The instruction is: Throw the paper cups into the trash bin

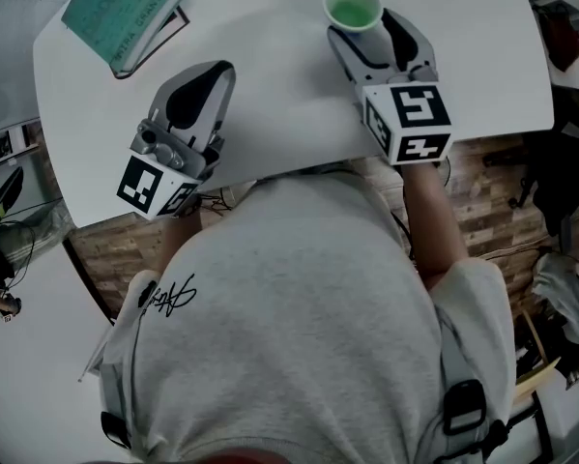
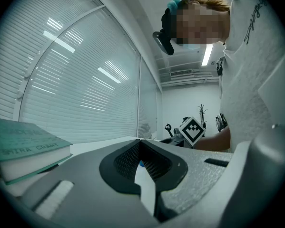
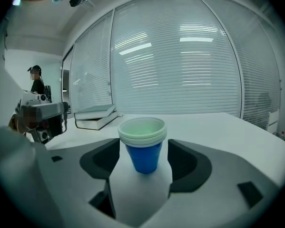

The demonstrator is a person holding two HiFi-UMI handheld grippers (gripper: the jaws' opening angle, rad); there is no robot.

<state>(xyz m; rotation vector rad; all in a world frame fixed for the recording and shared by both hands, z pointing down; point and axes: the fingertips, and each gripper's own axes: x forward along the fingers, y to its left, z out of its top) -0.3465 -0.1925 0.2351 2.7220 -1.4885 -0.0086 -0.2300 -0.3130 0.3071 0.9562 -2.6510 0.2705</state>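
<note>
The paper cups [image 3: 143,145] are nested into one short stack: blue walls, with a few white rolled rims one above another at the top, and the inside of the top cup pale and greenish. The stack stands upright, mouth up, on the white table [image 3: 213,127]. It sits in the gap between the spread fingers [image 3: 100,159] of the right gripper [image 1: 368,29], out near their tips, with a sliver of space on either side, so neither finger appears to touch it.

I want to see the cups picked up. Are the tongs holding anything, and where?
Nothing is held yet. The right tongs stand open around the paper cups, not touching; the left tongs are shut and empty.
</note>
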